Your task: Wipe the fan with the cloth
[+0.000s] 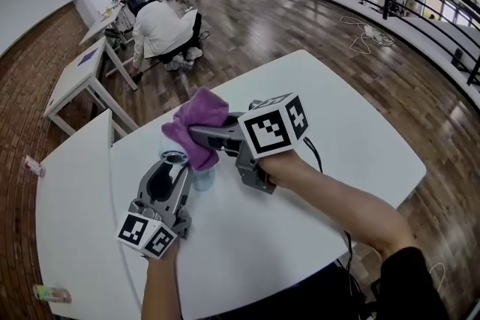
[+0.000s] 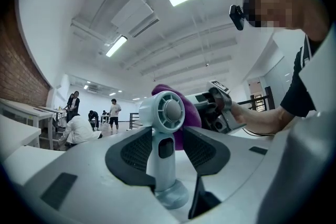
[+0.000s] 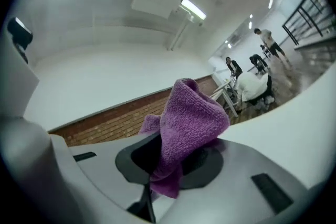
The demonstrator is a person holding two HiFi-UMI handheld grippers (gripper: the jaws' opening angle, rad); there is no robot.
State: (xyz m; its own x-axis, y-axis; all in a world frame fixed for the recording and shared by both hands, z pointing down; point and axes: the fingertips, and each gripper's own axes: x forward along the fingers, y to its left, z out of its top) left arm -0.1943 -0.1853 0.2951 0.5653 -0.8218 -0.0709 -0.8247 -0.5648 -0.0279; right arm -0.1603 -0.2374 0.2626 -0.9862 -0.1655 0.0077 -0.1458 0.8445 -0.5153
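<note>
Mostly the purple cloth (image 1: 201, 116) (bunched, clamped in the right gripper's (image 1: 199, 136) jaws) hides the fan (image 2: 163, 113) from above. The left gripper's (image 1: 169, 173) jaws grip its stem. The white table (image 1: 337, 161) lies open rightward to its rounded edge.

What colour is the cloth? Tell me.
Purple; the cloth shows best in the right gripper view.

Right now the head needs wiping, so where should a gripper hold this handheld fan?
Take the handheld fan by its slim handle below the head, from either side like the left gripper; the upright stem fits the jaws and leaves the head free.
</note>
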